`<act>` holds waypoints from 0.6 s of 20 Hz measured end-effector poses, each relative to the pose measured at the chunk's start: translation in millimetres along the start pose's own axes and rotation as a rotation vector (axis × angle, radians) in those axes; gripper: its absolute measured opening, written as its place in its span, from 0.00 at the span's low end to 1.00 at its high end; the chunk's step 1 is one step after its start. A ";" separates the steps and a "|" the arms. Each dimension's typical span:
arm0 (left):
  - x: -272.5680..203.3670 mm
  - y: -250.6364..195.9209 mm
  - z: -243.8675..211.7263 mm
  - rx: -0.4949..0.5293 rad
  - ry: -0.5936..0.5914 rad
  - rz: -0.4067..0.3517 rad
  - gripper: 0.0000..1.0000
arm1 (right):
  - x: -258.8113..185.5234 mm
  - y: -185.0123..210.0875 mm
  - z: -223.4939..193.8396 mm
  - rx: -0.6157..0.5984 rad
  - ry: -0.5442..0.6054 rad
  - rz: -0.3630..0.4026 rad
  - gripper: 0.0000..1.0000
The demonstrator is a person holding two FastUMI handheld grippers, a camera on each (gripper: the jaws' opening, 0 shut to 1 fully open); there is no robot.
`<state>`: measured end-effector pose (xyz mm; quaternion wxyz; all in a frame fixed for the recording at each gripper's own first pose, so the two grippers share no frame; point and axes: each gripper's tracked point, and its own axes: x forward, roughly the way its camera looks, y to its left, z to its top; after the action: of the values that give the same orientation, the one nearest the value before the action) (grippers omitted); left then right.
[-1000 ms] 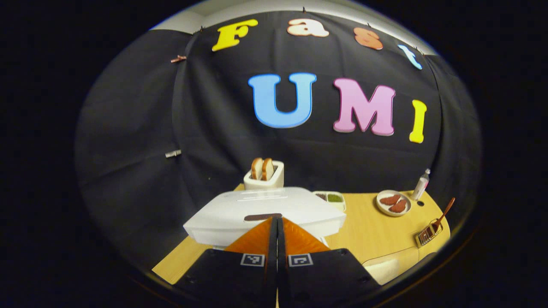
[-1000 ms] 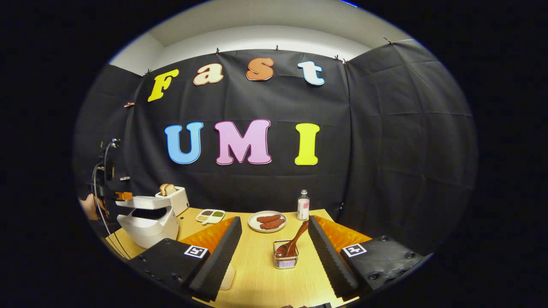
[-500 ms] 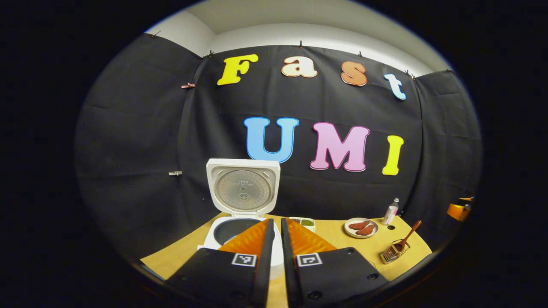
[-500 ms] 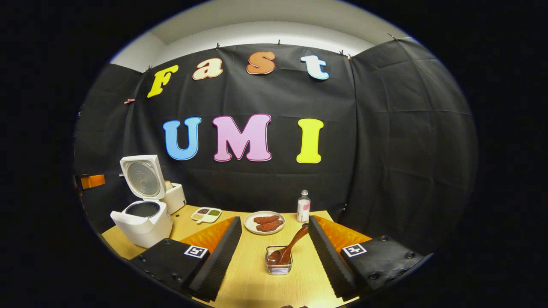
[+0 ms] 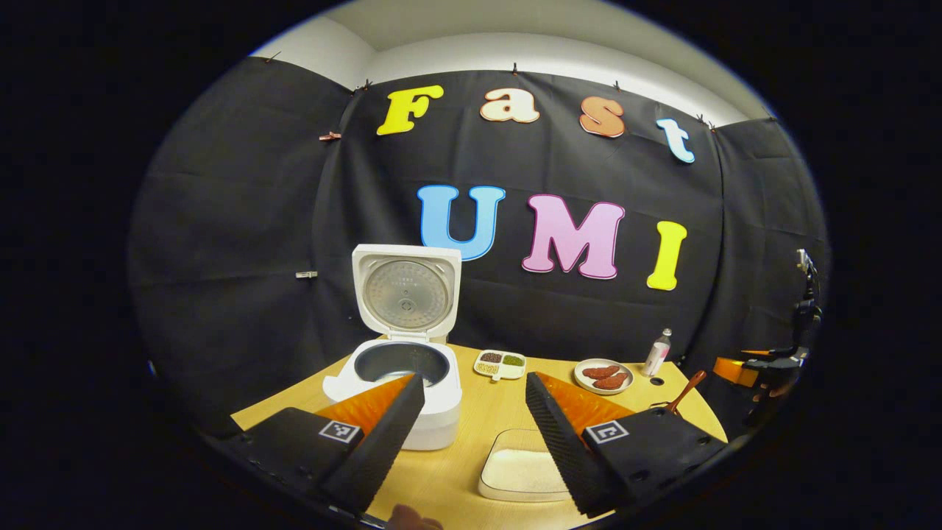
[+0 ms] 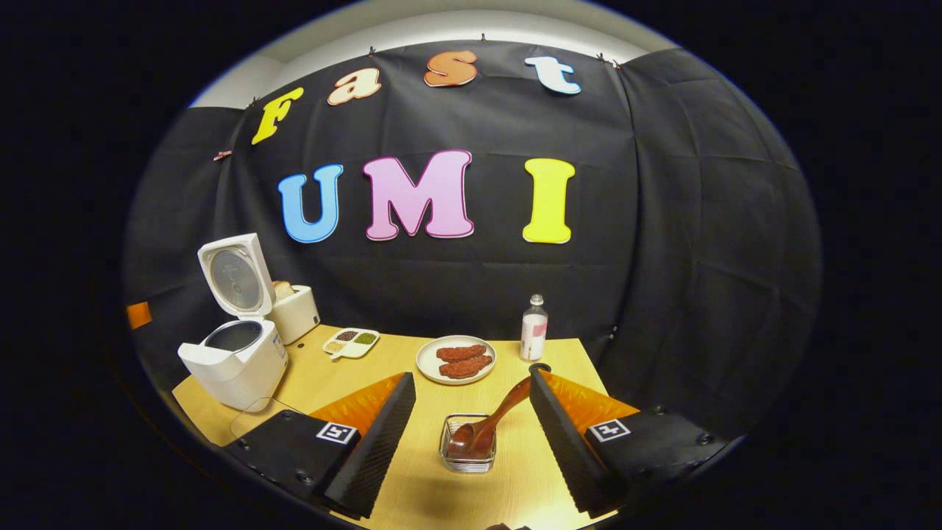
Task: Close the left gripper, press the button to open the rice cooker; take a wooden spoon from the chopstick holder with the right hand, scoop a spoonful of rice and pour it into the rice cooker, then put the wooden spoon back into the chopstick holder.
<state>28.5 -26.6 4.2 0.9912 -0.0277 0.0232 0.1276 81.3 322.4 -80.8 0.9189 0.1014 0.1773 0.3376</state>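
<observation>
The lid of the white plastic rice cooker (image 5: pixel 401 383), low over the pot a second ago, now stands upright on its rear hinge with the dark inner pot exposed; the button step reads as complete. The left gripper (image 5: pixel 471 423), whose fingers were pressed together on the cooker's front, has drawn back towards the near side of the cooker and its fingers have spread wide apart, holding nothing. The right gripper (image 6: pixel 471 434) has come down closer to the square wire chopstick holder (image 6: pixel 468 444), which now sits between its parted, empty fingers.

The brown wooden spoon (image 6: pixel 491 423) rests bowl-down in that holder, its handle leaning up towards the right finger. It is well to the right of the cooker. Taking the spoon is judged the step at hand.

A clear shallow tray of white rice (image 5: pixel 524 471) lies just in front and to the right of the cooker. Behind the cooker stands a white toaster with bread (image 6: pixel 292 309); to the cooker's right are a small divided dish of grains (image 6: pixel 352 341), a white plate of brown sausages (image 6: pixel 456 359) and a small white bottle (image 6: pixel 534 327). All stand on a pale wooden table (image 6: pixel 383 368) enclosed by black cloth walls.
</observation>
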 end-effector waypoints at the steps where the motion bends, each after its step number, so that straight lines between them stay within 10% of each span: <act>1: -1.8 0.3 -1.3 -0.002 0.007 0.020 0.95 | 10.0 -5.3 -7.7 0.010 0.023 0.003 0.98; 12: -37.4 -1.3 -18.8 0.038 0.075 0.198 0.95 | 105.6 -35.9 -106.9 0.151 0.304 0.043 0.99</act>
<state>-8.0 -38.3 -12.4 0.9724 -0.0111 0.0655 0.2235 135.0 371.9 -217.0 0.8639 0.1216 0.3368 0.3543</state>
